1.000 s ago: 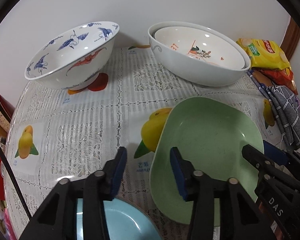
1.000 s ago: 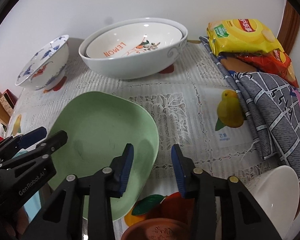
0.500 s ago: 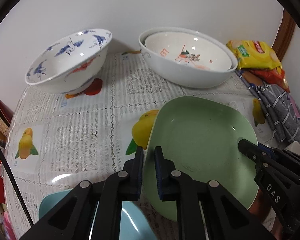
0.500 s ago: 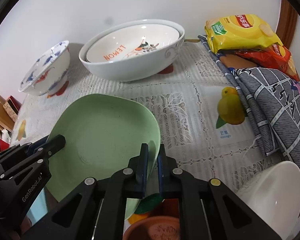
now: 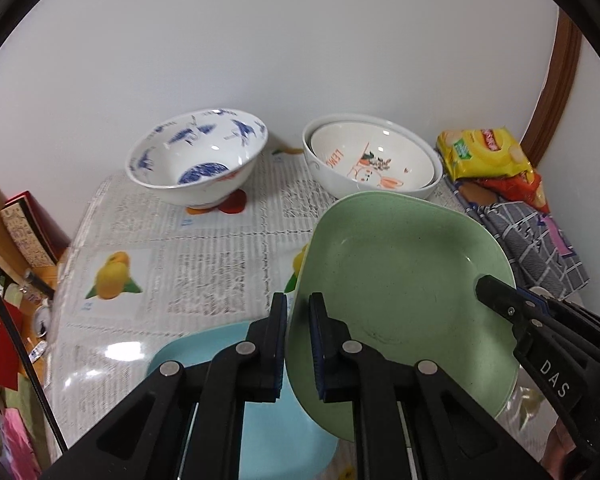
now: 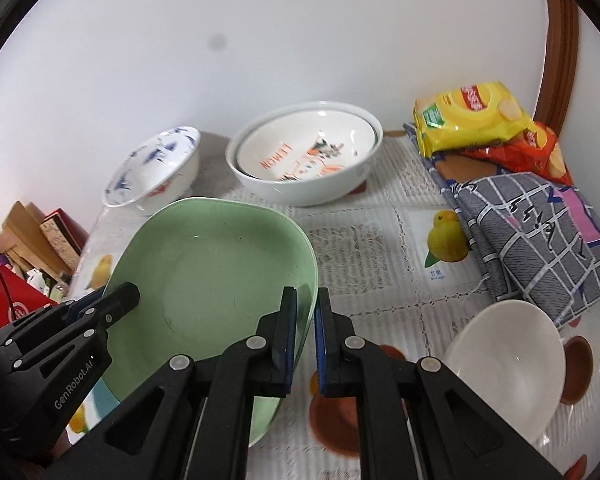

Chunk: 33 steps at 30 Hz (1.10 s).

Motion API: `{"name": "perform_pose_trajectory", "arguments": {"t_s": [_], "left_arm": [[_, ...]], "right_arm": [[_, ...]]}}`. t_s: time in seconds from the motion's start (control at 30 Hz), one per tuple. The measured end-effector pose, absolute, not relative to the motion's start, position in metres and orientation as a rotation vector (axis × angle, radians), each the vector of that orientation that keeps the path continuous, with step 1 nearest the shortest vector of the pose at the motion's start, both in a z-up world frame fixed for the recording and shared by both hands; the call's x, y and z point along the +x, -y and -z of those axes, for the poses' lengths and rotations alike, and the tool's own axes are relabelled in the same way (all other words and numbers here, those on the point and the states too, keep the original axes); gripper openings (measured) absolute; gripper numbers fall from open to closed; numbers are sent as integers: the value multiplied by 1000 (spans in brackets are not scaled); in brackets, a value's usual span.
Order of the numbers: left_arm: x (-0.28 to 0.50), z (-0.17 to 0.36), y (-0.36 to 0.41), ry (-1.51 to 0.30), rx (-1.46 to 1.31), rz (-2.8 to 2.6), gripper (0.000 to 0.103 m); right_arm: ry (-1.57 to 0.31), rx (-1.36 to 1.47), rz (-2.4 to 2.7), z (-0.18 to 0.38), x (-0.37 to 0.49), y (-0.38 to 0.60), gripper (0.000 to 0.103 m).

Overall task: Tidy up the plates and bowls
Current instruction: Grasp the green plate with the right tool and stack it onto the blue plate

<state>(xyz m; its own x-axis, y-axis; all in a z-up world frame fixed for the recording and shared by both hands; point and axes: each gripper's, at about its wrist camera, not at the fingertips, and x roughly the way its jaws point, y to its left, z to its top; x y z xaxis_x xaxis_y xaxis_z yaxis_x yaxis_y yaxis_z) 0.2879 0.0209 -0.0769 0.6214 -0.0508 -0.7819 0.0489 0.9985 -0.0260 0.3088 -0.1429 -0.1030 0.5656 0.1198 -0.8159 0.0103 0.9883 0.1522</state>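
You have the green plate (image 5: 400, 280) pinched by two opposite rims, and it looks clear of the tablecloth (image 5: 204, 256), tilted a little. Your left gripper (image 5: 298, 340) is clamped on its left edge, jaws drawn in narrow with the rim between the blue pads. Your right gripper (image 6: 305, 336) grips the right edge the same way, rim squeezed between its pads. Under the plate's near-left corner lies the light blue plate (image 5: 204, 344) on the cloth. Beyond the green plate, by the wall, stand the blue-and-white bowl (image 5: 196, 156) and the two nested white bowls (image 6: 304, 152), the inner one printed LEMON. To your right sits a plain white bowl (image 6: 504, 356), with a grey checked cloth (image 6: 540, 236) and yellow snack bag (image 6: 468, 116) behind it.
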Motion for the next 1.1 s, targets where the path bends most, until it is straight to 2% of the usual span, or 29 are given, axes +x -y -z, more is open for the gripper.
{"name": "perform_pose_trajectory", "arguments": {"t_s": [0.43, 1.1], "left_arm": [[232, 56, -55, -867, -36, 13, 11], [211, 104, -112, -957, -110, -94, 11]], "right_arm": [[-936, 143, -118, 68, 265, 108, 8], [-1034, 89, -232, 118, 261, 47, 8]]}}
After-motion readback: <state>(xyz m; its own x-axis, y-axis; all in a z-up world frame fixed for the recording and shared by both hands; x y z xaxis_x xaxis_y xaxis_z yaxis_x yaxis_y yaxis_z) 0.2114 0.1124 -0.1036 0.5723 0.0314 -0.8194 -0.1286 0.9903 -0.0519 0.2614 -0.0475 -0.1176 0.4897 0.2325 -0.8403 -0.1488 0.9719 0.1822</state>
